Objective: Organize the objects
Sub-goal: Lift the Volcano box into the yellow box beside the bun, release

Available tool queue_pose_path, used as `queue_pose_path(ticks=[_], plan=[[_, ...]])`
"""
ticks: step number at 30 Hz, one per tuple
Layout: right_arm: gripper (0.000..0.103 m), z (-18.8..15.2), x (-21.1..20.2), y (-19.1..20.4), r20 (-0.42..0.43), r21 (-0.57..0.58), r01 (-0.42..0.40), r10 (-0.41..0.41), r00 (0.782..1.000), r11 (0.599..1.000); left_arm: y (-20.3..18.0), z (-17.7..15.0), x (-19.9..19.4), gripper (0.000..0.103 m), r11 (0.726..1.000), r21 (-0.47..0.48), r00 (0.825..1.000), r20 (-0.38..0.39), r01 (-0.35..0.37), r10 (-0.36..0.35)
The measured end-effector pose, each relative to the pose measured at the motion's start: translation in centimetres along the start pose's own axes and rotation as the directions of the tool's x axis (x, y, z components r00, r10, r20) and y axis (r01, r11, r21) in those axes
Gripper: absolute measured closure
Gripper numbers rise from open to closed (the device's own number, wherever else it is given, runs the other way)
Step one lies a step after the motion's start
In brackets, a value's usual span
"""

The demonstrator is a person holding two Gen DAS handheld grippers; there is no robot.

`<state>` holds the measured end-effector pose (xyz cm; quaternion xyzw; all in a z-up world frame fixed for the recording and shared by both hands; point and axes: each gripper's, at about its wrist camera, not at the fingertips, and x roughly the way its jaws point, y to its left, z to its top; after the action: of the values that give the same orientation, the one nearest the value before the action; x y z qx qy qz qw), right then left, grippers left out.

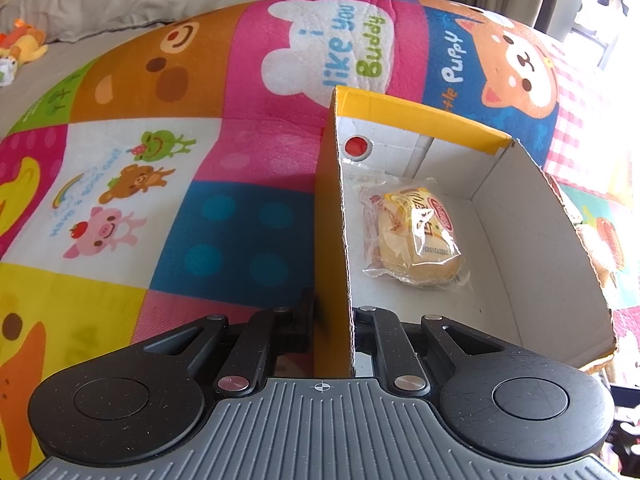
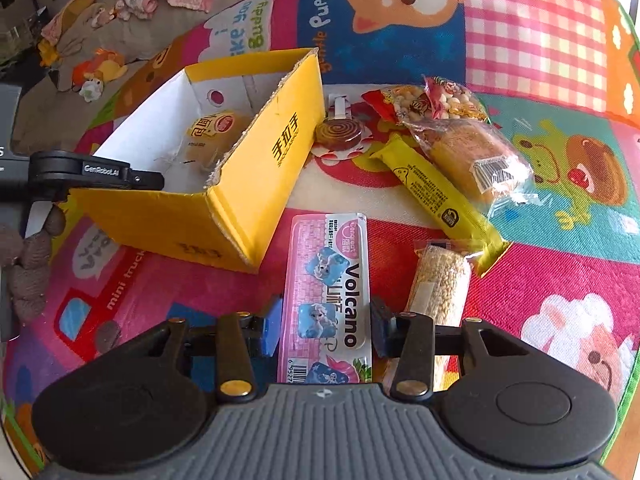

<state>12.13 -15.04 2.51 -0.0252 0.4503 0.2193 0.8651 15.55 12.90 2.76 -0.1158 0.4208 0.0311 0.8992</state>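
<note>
A yellow cardboard box (image 2: 256,168) lies open on the play mat; it also shows in the left wrist view (image 1: 332,208). A wrapped bun (image 1: 416,236) lies inside it, seen too in the right wrist view (image 2: 210,130). My left gripper (image 1: 332,324) is shut on the box's near wall, one finger inside and one outside; it shows in the right wrist view (image 2: 144,180). My right gripper (image 2: 325,328) straddles a pink Volcano packet (image 2: 328,296) lying on the mat, its jaws open beside the packet's edges.
Right of the box lie a spiral lollipop (image 2: 339,133), a yellow snack bar (image 2: 436,196), a wrapped cake (image 2: 472,156), a bag of small balls (image 2: 436,98) and a puffed-grain roll (image 2: 438,280). Plush toys (image 2: 100,68) and clothes lie on the grey cushion beyond.
</note>
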Motion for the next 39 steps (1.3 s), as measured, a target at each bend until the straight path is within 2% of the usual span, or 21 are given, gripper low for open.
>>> queue_pose_path(ticks=[7,12,16,20,23,26,29,32,36,39], plan=[[0.06,-1.2,-4.5,0.0,-0.025,0.016,-0.081,0.082,0.996,0.997,0.1,0.0,0.0,0.091,1.0,-0.001,1.0,0.001,0.001,-0.001],[0.06,-0.2,-8.5,1.3,0.04,-0.032,-0.104,0.106,0.994,0.994,0.1,0.0,0.0,0.091,1.0,-0.003,1.0,-0.001,0.003,-0.003],[0.06,2.3,-11.4,2.4,0.143,-0.057,-0.132,0.139,0.98,0.99,0.1,0.0,0.0,0.091,1.0,-0.005,1.0,-0.001,0.002,-0.002],[0.06,6.0,-13.5,3.3,0.255,-0.044,-0.174,0.18,0.95,0.984,0.3,0.0,0.0,0.091,1.0,-0.011,1.0,0.001,0.007,-0.007],[0.06,8.5,-13.4,4.0,0.311,-0.011,-0.196,0.19,0.931,0.981,0.3,0.0,0.0,0.091,1.0,-0.014,1.0,0.001,0.011,-0.01],[0.06,10.4,-11.6,5.0,0.319,0.031,-0.245,0.222,0.921,0.969,0.3,0.0,0.0,0.091,1.0,-0.015,1.0,0.001,0.01,-0.01],[0.059,11.8,-9.0,6.1,0.324,0.043,-0.217,0.192,0.927,0.975,0.3,0.0,0.0,0.091,1.0,-0.016,1.0,-0.001,0.009,-0.009],[0.057,12.2,-6.7,6.0,0.316,0.069,-0.129,0.101,0.943,0.989,0.2,0.0,0.0,0.091,1.0,-0.014,1.0,-0.002,0.009,-0.009],[0.052,10.9,-5.9,3.2,0.29,0.123,-0.119,0.079,0.954,0.985,0.1,0.0,0.0,0.091,1.0,-0.012,1.0,-0.002,0.008,-0.008],[0.045,9.2,-6.2,0.9,0.284,0.13,-0.036,-0.002,0.959,0.991,0.1,0.0,0.0,0.091,1.0,-0.014,1.0,0.0,0.006,-0.006]])
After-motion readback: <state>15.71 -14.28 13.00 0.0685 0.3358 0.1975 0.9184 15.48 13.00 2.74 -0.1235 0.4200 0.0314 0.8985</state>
